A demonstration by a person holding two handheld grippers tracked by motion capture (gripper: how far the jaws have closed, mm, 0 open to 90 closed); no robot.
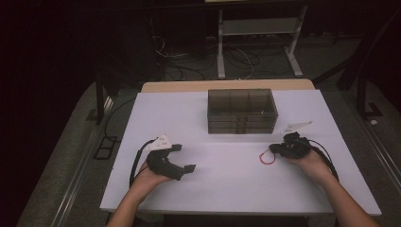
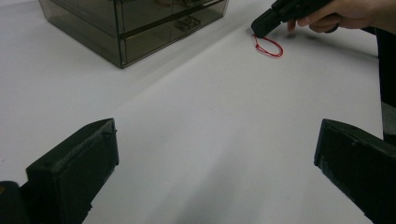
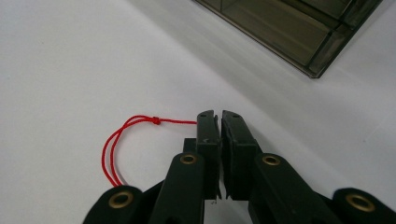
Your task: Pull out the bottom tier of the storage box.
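At centre-right of the high view, a red string loop [image 1: 267, 157] lies flat on the white tabletop [image 1: 227, 184], just left of the right gripper [image 1: 274, 149]. In the right gripper view the jaws are pressed nearly together, only a slit btwn them, and the string [image 3: 122, 144] runs from a small knot to the left jaw's outer side; whether the cord is actually nipped can't be told. The left gripper [image 1: 184, 158], lower left of the high view, has its jaws spread wide w/ nothing btwn them, resting on the table well apart from the string; its own view shows the loop [image 2: 268, 47] at upper right under the other gripper's tip. No readable brand, label or writing anywhere. Count: 1 string loop, 2 grippers, 2 hands, 1 smoky transparent drawer box [image 1: 242, 111] at upper centre, split into compartments on top w/ drawers below; contents too dim to tell. Surface: plain white board over a tan-edged table. Room is dark: grey floor, tangled cables [image 1: 189, 66] at upper centre, white metal stand legs [image 1: 295, 52] behind the table.
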